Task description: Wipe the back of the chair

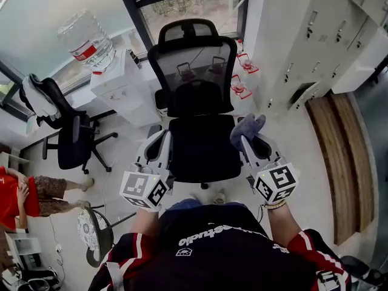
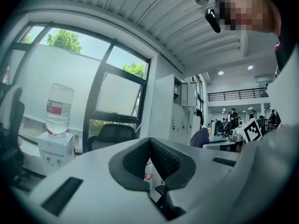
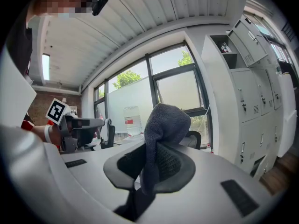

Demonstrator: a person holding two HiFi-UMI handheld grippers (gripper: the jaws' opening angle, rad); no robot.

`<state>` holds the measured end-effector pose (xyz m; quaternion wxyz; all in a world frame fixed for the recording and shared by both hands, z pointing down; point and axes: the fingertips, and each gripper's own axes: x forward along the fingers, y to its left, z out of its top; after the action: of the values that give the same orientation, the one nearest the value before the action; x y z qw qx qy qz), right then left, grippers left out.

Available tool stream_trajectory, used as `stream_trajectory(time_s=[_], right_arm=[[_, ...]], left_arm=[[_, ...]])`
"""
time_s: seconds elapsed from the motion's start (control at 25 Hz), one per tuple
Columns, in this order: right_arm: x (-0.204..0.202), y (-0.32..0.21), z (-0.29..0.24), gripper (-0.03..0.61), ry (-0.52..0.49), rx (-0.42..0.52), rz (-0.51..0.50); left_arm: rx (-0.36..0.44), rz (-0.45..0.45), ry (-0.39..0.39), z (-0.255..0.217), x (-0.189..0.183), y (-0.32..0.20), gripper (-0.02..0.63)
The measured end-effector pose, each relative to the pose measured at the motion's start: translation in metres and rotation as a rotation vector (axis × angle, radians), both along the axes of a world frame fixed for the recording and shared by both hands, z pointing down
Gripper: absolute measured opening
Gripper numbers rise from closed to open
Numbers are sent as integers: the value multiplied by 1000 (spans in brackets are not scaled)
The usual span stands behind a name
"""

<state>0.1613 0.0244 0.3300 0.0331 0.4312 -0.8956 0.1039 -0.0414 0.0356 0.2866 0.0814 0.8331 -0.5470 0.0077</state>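
Note:
A black office chair stands in front of me, its mesh back (image 1: 193,71) and headrest facing me over the seat (image 1: 203,147). My right gripper (image 1: 244,139) hovers over the seat's right edge, shut on a grey cloth (image 1: 247,128) that bunches above its tips. In the right gripper view the cloth (image 3: 166,120) droops between the pads of that gripper (image 3: 152,148). My left gripper (image 1: 159,139) is held over the seat's left edge. Its pads (image 2: 149,141) meet at the tips with nothing held. The chair's headrest (image 2: 114,133) shows beyond them.
A water dispenser with a bottle (image 1: 91,41) stands at the back left, by a second black chair (image 1: 66,132). White lockers (image 1: 315,35) line the right side. A seated person in red (image 1: 18,193) is at the far left. Small red-and-white items (image 1: 239,83) lie behind the chair.

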Motion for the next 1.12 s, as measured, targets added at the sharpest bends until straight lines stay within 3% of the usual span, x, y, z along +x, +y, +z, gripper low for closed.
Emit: stream_trajectory(time_s=[0.48,1.12], right_arm=[[-6,-82,32,63,37,-55,21],[-58,-294,97,63,145,-109,225]], left_arm=[[-24,0,12,19,-12,-77,25],[-61,98,23,51,-110,-260,25]])
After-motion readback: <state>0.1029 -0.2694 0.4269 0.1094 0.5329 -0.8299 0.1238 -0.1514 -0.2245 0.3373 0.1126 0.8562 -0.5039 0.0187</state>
